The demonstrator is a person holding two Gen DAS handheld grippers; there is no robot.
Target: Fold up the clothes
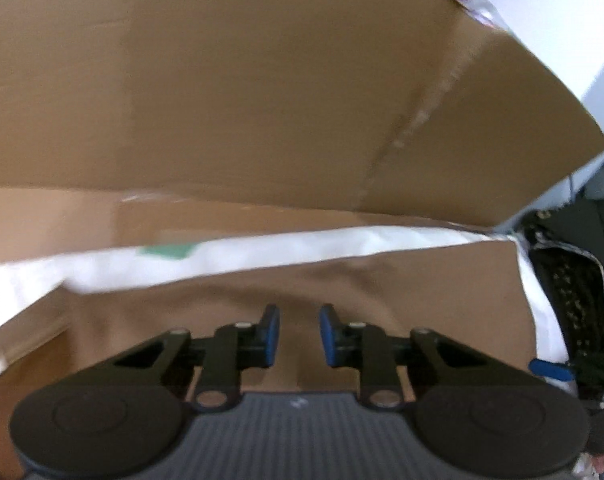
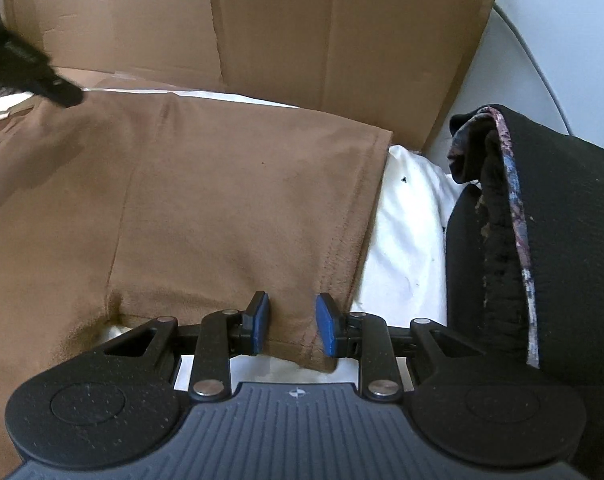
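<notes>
Right wrist view shows a white sheet [image 2: 406, 232] covering the work surface, cardboard panels [image 2: 302, 40] standing behind it and a black chair [image 2: 562, 240] beside it. A brown garment [image 2: 181, 208] lies spread flat on the sheet, soft and creased. The right gripper [image 2: 291, 322] is part open over the garment's hem corner, not pinching. The left gripper [image 1: 299, 330], narrowly parted, hovers over brown cloth, gripping nothing.

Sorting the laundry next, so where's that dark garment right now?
In the right wrist view, the dark garment sits at the right, beside the white sheet and right of the brown shirt.
</notes>
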